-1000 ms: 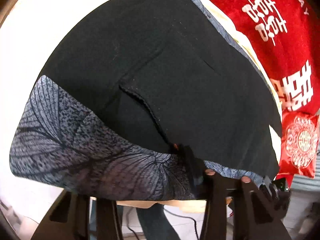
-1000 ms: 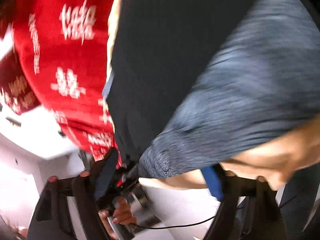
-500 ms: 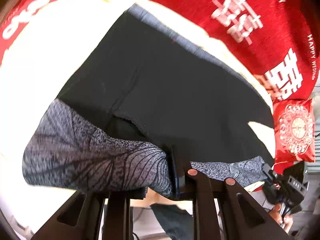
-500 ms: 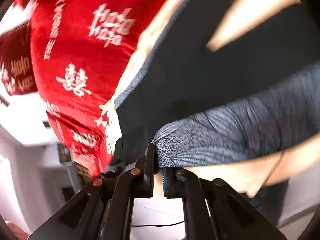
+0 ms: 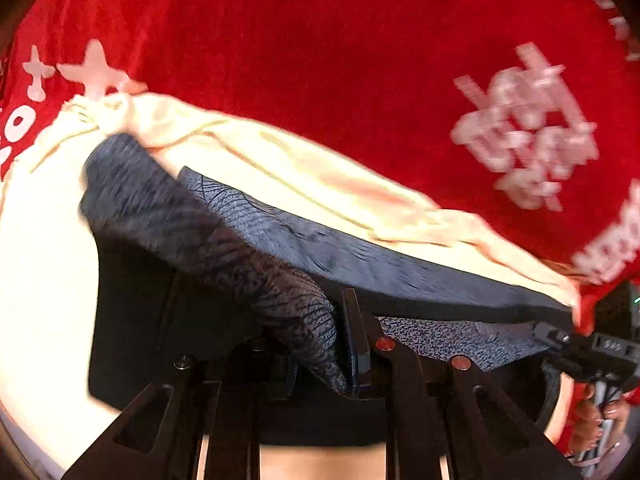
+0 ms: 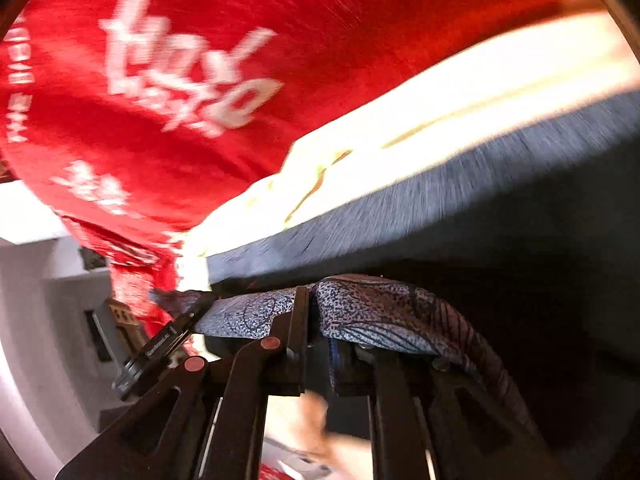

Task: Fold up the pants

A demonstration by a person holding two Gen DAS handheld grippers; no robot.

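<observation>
Both grippers are clamped on the pants [image 5: 168, 312] — the left gripper [image 5: 344, 344] pinches the grey patterned edge at 6 o'clock, the right gripper [image 6: 318, 320] likewise. The pants lie on a cream sheet [image 5: 280, 176], with a red blanket [image 5: 320, 60] at 12 o'clock.

Both wrist views close, angled down, sharing pants [image 5: 248, 248], red blanket [image 6: 240, 60]

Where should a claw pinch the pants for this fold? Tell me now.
On the grey patterned band, at its edge, coming from the near side. That band forms the free, liftable end of the black pants; both claws, left and right, are shut there.
</observation>
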